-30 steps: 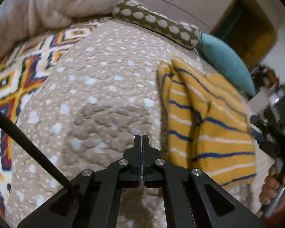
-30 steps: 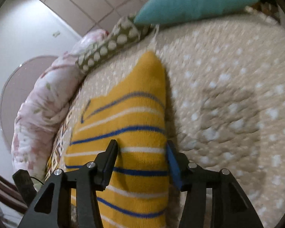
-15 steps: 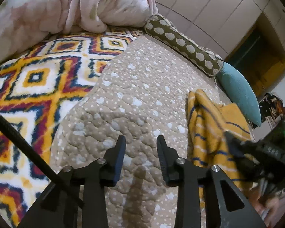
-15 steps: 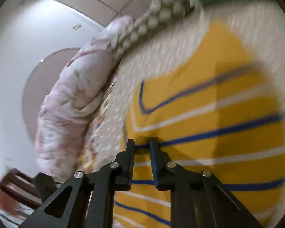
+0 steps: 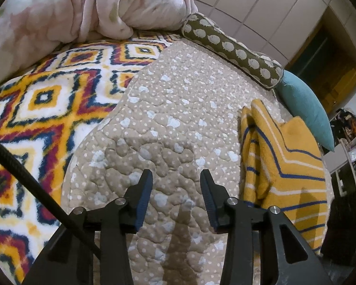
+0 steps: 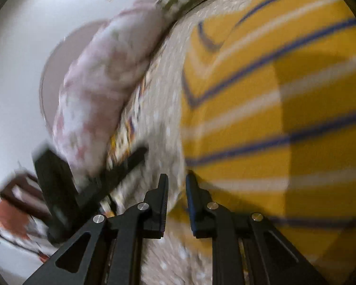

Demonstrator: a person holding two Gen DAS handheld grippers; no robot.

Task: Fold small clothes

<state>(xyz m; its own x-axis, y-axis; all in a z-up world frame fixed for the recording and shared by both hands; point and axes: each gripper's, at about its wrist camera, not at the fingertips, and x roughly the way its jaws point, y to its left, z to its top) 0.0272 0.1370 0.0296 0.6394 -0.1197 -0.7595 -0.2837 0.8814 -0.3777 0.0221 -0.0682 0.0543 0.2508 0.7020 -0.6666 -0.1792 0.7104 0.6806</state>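
Striped yellow garment [image 5: 294,166], knit w/ blue and white bands, is seen lying on the beige dotted quilt [image 5: 173,118] of the bed, at the right of the left wrist view, partly folded: one layer is doubled over along its left side, and a fold ridge stands up there. Near the far edge a teal cushion [image 5: 306,106] and an olive dotted bolster [image 5: 235,49] are seen, apart from the garment.

Left gripper [image 5: 175,199] is held over bare quilt, left of the garment and not touching it. Its fingers have just been opening and are now spread, w/ nothing between them.

Right gripper [image 6: 176,199] is seen at the near left edge of the garment [image 6: 273,118], in a badly blurred view. Its fingers have just been closing and now stand narrowly apart. The right fingertip [image 6: 192,185] appears to sit at the cloth's edge, but whether fabric is actually pinched can't be told; mostly quilt shows in the gap.

Risks, as judged from here: if only a thin single layer or nothing is caught, the edge could slip out when lifted and the fold would be lost. If quilt is nipped along w/ the cloth, the bedding would be dragged. W/ the left side unanchored, the whole garment could slide instead of folding, and the already doubled layer could be pulled open.
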